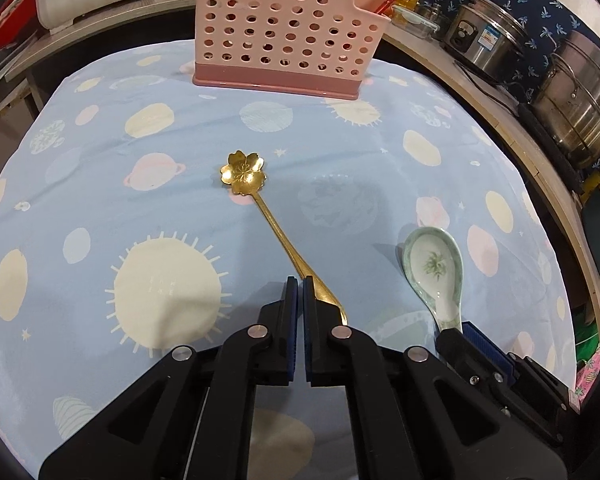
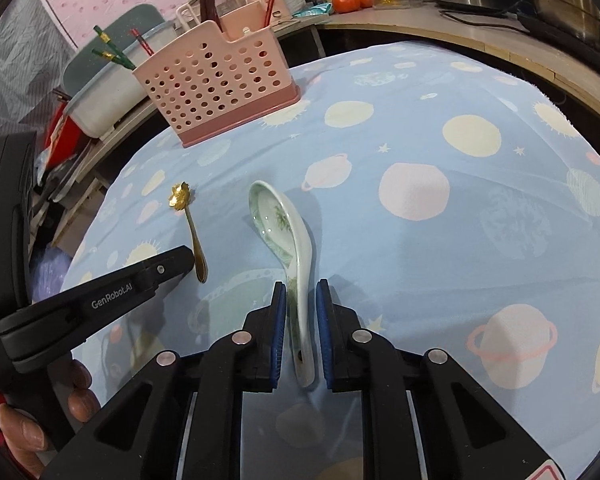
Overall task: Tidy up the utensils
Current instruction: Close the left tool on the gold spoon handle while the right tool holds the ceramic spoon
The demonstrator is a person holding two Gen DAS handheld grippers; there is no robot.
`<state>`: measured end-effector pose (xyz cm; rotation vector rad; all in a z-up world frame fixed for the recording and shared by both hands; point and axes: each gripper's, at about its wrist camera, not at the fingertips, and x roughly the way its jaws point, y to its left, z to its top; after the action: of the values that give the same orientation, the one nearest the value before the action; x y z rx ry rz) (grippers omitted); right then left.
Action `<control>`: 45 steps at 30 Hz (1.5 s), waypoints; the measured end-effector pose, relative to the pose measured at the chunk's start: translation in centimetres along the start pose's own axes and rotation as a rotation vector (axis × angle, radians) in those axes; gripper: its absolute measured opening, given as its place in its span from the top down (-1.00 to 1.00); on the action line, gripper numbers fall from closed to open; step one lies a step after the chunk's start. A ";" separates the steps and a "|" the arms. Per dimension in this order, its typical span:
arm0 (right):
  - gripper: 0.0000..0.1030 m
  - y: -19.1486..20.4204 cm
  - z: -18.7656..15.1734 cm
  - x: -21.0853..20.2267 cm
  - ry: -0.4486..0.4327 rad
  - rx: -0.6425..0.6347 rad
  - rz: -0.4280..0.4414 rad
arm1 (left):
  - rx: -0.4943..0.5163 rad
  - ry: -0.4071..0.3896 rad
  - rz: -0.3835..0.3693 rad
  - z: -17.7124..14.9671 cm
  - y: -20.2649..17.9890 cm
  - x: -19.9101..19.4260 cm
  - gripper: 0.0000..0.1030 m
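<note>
Gold spoon (image 1: 260,208), metal with a flower-shaped bowl, is lying on the planet-print cloth (image 1: 100,184) in front of the perforated pink plastic caddy (image 1: 284,28). The left gripper (image 1: 300,292) is sitting nearly closed beside its handle, holding nothing. Right of it, the glazed ceramic spoon (image 2: 288,240) is lying between the right gripper's (image 2: 302,304) parted pads (image 2: 278,320), ungripped.

The flower spoon (image 1: 244,176) looked like shiny gold metal, and the soup spoon (image 2: 288,232) was smooth, glossy white china with a green picture. The holey utensil holder (image 1: 284,28) was matt pink plastic, and it stood on a soft blue tablecloth (image 1: 380,200) made of cloth. The pots (image 1: 580,92) were shiny silver metal, and the left gripper (image 1: 301,292) was matt black plastic with ribbed blue pads (image 1: 309,320).
</note>
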<state>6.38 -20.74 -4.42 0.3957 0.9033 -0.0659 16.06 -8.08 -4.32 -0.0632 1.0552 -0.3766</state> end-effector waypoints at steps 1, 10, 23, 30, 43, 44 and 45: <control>0.71 0.1 -0.1 0.0 -0.002 -0.002 -0.002 | -0.003 0.000 -0.006 0.0 0.1 0.0 0.97; 0.82 0.1 -0.2 0.0 -0.013 -0.004 -0.014 | -0.084 0.011 -0.044 0.8 1.0 0.0 0.89; 0.82 0.1 -0.1 0.0 -0.008 0.006 -0.009 | -0.039 -0.004 -0.023 0.1 1.2 -0.1 1.00; 0.83 0.2 -0.5 -0.5 -0.014 0.013 -0.001 | -0.065 0.001 -0.042 -1.8 3.2 -2.0 1.00; 0.84 -0.4 -0.2 -1.0 -0.019 0.029 -0.003 | -0.023 -0.011 0.013 0.9 -1.5 0.6 0.29; 0.84 -0.4 -0.2 -0.9 -0.019 0.028 -0.002 | -0.006 -0.013 0.035 0.8 -1.8 0.7 0.43; 0.84 -0.4 -0.2 -0.9 -0.018 0.028 -0.001 | 0.006 -0.018 0.048 0.5 -1.7 0.6 0.74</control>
<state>5.56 -21.16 -3.95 0.4200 0.8852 -0.0832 16.33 -9.95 -4.19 -0.0352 1.0363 -0.3350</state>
